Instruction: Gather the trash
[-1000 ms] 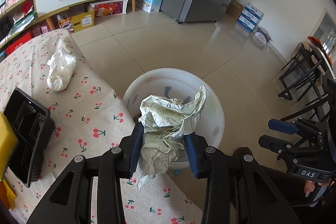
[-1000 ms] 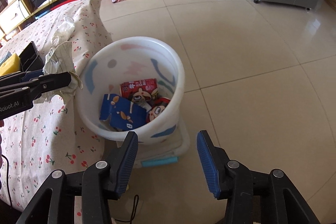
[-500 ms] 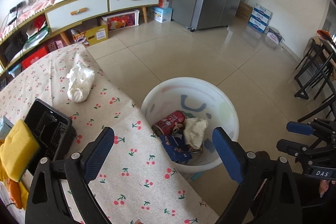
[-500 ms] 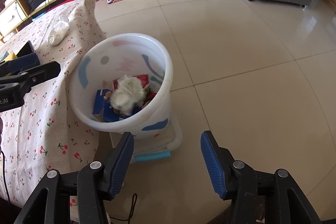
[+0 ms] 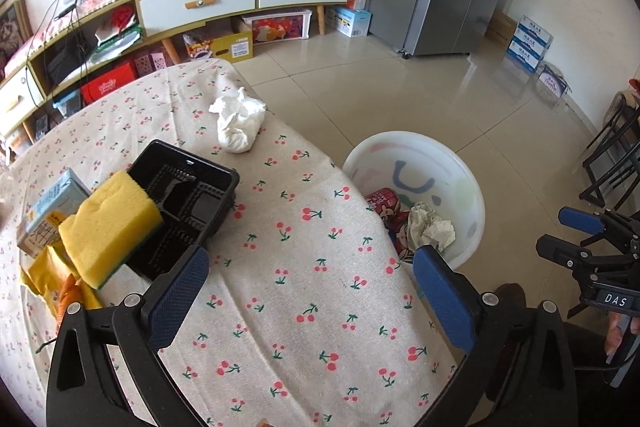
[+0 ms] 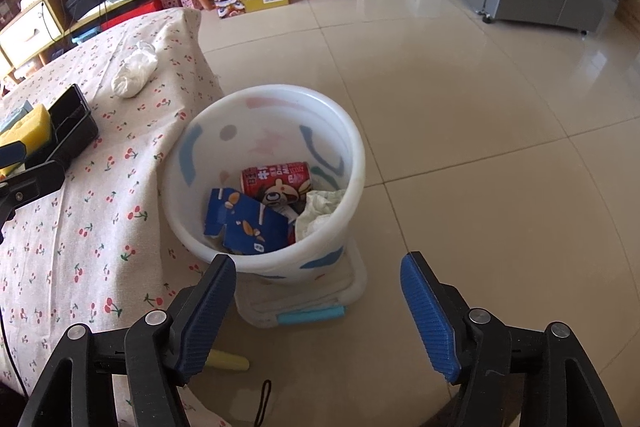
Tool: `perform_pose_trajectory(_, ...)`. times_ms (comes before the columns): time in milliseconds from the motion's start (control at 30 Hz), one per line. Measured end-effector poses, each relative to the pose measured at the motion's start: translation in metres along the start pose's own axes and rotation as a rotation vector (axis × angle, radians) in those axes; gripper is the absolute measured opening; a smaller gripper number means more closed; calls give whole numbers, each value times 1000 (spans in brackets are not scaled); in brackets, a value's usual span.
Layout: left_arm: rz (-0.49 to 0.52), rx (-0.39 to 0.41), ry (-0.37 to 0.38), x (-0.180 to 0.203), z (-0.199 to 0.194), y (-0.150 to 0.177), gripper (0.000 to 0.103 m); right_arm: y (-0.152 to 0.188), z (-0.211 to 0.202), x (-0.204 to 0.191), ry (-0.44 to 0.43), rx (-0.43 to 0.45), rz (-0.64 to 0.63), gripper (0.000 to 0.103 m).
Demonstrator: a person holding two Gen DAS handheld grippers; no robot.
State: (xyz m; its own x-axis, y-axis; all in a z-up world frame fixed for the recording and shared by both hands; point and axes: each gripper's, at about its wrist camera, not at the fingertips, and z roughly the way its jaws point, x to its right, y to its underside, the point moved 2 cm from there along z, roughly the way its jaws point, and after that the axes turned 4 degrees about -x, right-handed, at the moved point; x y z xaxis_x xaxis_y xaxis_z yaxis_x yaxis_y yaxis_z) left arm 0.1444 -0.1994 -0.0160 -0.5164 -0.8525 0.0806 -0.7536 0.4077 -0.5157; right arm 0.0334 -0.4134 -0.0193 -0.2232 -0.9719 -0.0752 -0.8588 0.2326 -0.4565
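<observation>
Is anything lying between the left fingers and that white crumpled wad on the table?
Nothing visible: only bare cherry-print tablecloth lies between the left gripper and the white wad. The black tray sits off to the side.

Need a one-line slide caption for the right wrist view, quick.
Right gripper, fingers opening and empty, faces the white bin holding a red can, blue carton and crumpled paper.

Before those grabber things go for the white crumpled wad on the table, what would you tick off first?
1. Left gripper empty, jaws opening: ok.
2. Right gripper empty, jaws opening: ok.
3. Crumpled paper lies inside the bin: ok.
4. White wad sits alone on the tablecloth, nothing touching it: ok.
5. Room left in the bin: ok.
6. Whether the black tray and sponge count as trash: cannot tell.
</observation>
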Motion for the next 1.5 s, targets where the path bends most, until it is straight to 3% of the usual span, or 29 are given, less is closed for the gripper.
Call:
perform_pose_trajectory(400, -89, -8, -96, -80, -38, 29, 103, -18, 4, -65, -63, 45, -66, 80)
perform_pose_trajectory(600, -197, -54, -140, -133, -46, 44, 103, -23, 16, -93, -80, 33, -99, 80)
perform_pose_trajectory(867, -375, -173, -69, -192, -32, 54, 101, -28, 29, -118, -91, 23, -123, 80)
perform_pose_trajectory(1133, -366, -225, -58, -209, -7, 51, 68, -33, 37, -131, -102, 11, -136, 80)
perform_pose_trajectory(1367, -364, -291, -108, -217, 16, 54, 44, -39, 37, -142, -105, 8, -150, 80)
perform_pose_trajectory(1400, -364, -293, -117, -218, 17, 54, 36, -40, 35, -144, -108, 12, -151, 80)
perform_pose_trajectory(1500, -368, -281, -116, -219, 13, 54, 27, -46, 29, -155, -127, 29, -158, 80)
